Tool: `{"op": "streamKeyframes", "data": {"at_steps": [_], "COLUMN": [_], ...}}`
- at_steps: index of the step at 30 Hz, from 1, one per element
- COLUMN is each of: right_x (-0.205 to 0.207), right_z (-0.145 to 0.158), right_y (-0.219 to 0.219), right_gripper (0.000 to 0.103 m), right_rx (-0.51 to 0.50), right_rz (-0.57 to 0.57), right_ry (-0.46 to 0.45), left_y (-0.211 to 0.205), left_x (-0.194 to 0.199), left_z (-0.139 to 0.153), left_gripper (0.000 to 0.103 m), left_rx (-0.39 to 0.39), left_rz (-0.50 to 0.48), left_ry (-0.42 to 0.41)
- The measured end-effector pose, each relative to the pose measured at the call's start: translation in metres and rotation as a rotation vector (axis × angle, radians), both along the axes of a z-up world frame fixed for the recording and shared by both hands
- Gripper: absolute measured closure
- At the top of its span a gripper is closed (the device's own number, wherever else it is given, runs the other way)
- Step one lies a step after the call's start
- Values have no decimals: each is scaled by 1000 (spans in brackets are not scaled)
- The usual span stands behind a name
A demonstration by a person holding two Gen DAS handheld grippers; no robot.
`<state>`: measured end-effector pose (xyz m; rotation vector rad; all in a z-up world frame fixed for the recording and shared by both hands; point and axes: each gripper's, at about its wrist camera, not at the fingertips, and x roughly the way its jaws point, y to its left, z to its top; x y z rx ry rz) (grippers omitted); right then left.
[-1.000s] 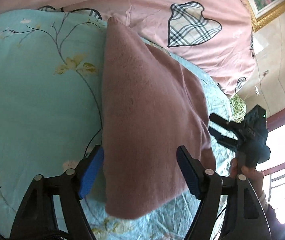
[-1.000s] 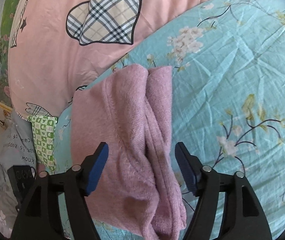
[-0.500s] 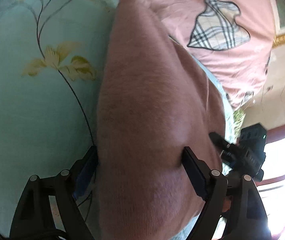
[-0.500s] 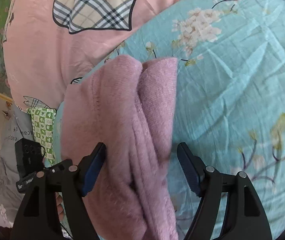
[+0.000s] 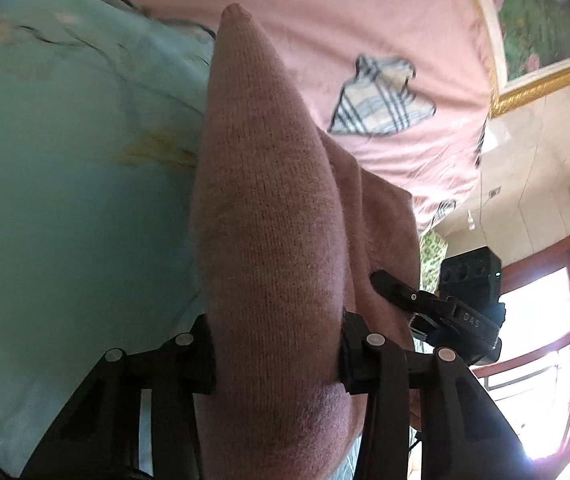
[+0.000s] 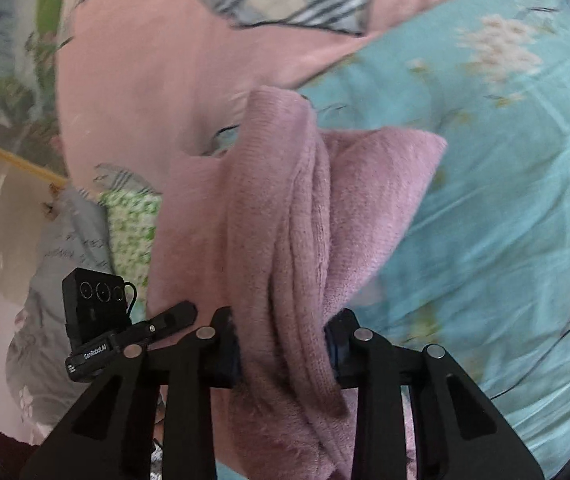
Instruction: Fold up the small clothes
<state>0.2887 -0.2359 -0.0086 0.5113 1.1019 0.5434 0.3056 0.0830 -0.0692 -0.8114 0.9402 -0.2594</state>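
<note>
A folded pink knit garment [image 5: 265, 220] hangs lifted over the light blue floral bedsheet [image 5: 65, 200]. My left gripper [image 5: 277, 356] is shut on one edge of it, the cloth bunched between the fingers. My right gripper [image 6: 283, 348] is shut on the other edge of the same garment [image 6: 285, 220], whose folds run up between the fingers. Each gripper shows in the other's view: the right gripper at the right in the left wrist view [image 5: 445, 312], the left gripper at the lower left in the right wrist view [image 6: 125, 336].
A pink quilt with plaid hearts [image 5: 365, 40] lies at the back of the bed. A framed picture [image 5: 545, 20] hangs on the wall. A window with a red frame [image 5: 545, 320] is at the right. Grey and green cloths [image 6: 105, 232] lie beside the bed.
Both grippers have closed from open onto the pink garment's edges. The garment has risen off the bedsheet and now hangs bunched between them.
</note>
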Motion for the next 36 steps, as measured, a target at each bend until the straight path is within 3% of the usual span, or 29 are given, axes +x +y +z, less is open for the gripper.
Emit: {"op": "streamKeyframes", "data": {"at_steps": [7,15,21,23,25,28,36], "right_x": [-14,-21,-16,-19,-20,-25,-60], "right_z": [-19,-64,-80,-79,-74,-59,-12], "right_y": [85,155,154,153,150,138,112], "right_gripper": [71,71,67,56,53,53,53], "right_rx": [88,94,47,34,8,-11,-34], "right_rz": [123,214,197,192,171,138,75], "right_ry": [44,102,128,128,126,102,-8], "left_y": [65,99,103,99,97,89,95], "left_x": [-72,-96,-87,-84,-88,-95,-156], "left_z": [9,-17,-45,-40,-35,-21,6], "left_gripper": [60,59,44,41,38,36,33], "left_rx": [76,121,134,151,180,237,298], "left_rz": [107,174,196,207,215,233,257], "left_ry": [31,80,133,148,162,173,189]}}
